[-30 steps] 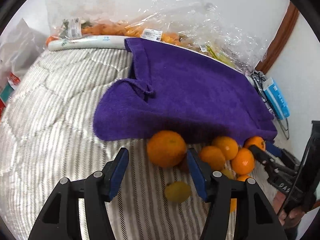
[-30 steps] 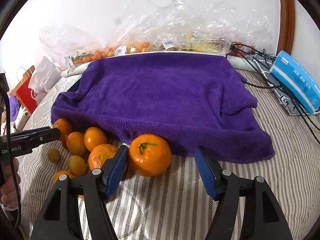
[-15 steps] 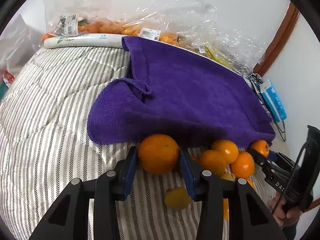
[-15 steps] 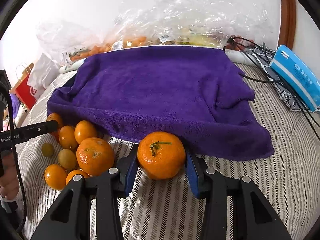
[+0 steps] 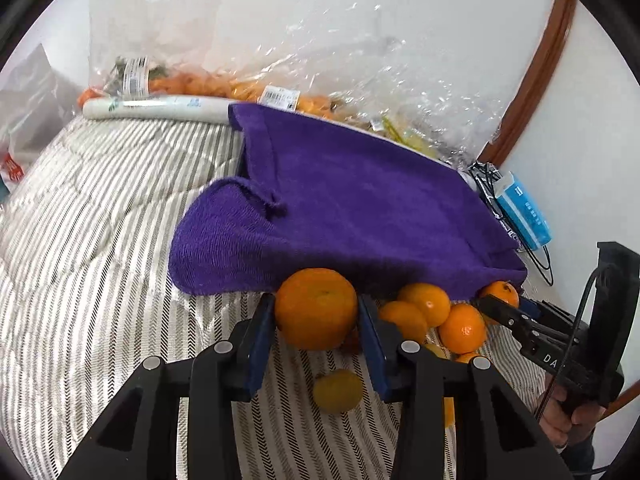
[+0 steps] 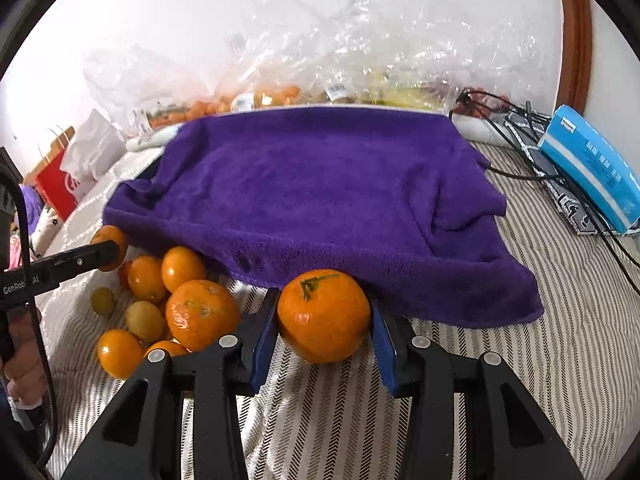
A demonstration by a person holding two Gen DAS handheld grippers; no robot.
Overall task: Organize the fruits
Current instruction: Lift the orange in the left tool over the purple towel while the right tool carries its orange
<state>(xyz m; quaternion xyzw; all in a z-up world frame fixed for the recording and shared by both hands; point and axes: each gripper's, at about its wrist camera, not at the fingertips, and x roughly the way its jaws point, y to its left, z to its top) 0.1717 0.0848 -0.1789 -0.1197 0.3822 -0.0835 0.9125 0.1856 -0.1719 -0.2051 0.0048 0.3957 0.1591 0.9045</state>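
Squeezing – left hand-held gripper (image 5: 316, 316) pinches big orange (image 5: 316, 308) | right hand-held gripper (image 6: 324, 320) pinches stemmed orange (image 6: 323, 315) – both at frame middle

bed: my work surface, striped quilt (image 6: 540, 360)
centre: purple towel (image 6: 320, 184)
front-left: loose oranges (image 6: 146, 278)
right: blue box (image 6: 592, 168), cables (image 6: 516, 120)
back edge: clear produce bags (image 5: 280, 88)

Left gripper (image 5: 316, 316), right gripper (image 6: 324, 320): black frames, blue pads, silver screws, white lettering, black cable each.
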